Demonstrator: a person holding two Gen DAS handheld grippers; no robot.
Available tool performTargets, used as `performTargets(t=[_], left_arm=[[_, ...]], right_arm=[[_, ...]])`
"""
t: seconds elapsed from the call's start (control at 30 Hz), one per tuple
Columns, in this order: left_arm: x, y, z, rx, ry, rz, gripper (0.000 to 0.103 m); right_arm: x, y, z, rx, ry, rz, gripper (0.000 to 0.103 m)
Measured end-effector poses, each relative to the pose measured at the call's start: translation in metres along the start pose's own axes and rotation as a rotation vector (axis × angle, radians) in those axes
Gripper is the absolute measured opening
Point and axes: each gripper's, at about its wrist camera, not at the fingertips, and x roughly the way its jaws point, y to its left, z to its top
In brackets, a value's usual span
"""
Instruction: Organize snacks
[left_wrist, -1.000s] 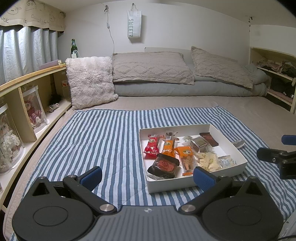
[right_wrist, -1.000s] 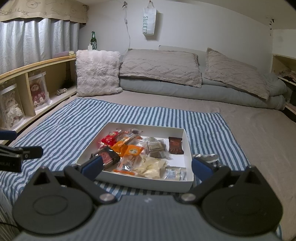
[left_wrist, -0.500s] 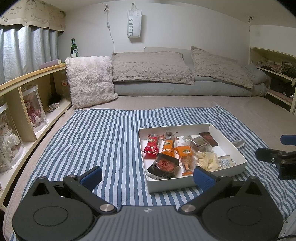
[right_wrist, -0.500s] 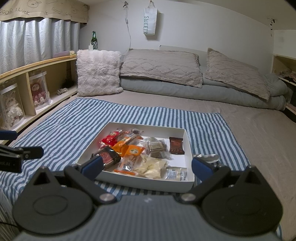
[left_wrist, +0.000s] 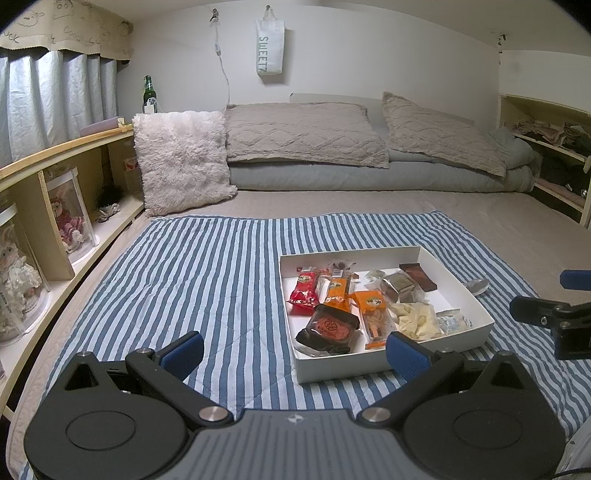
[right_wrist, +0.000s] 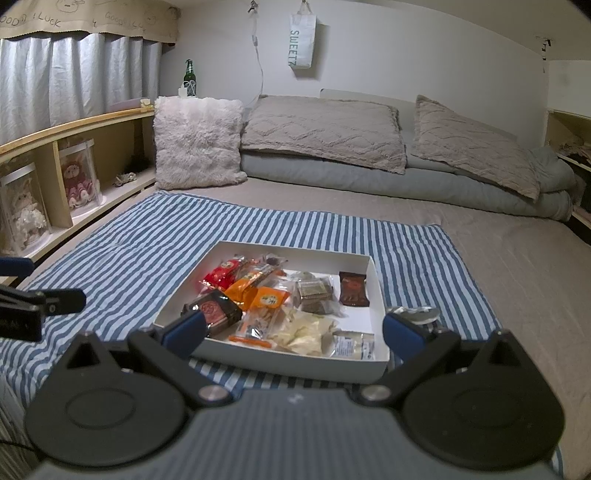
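the left gripper (left_wrist: 293, 350) hangs low over the striped blanket (left_wrist: 207, 280) with its fingers spread wide and nothing between them. the white box (left_wrist: 388, 363) lies ahead and to the right of it, its near-left corner just past the right fingertip. inside, from left to right, sit a red packet (left_wrist: 304, 290), a dark round-faced pack (left_wrist: 330, 325), orange packets (left_wrist: 371, 306) with long axes running away from the camera, pale wrapped sweets (left_wrist: 413, 319) and a brown bar (left_wrist: 417, 276) at the far right. a silver-wrapped piece (right_wrist: 419, 314) lies outside on the blanket, just beside the box's right wall. the right gripper (right_wrist: 293, 330), also wide and empty, faces the box's near wall squarely and looks the nearer to that stray piece. the snacks lie mixed in the box; the scene fits either sorting under way or nearly gathered.
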Motion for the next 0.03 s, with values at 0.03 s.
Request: performTargets(t=[0.03], left_arm=[[0.0001, 0.0000, -0.0001, 0.001, 0.000, 0.000, 0.103]], right_arm=[[0.0000, 0.0000, 0.0000, 0.000, 0.000, 0.000, 0.102]])
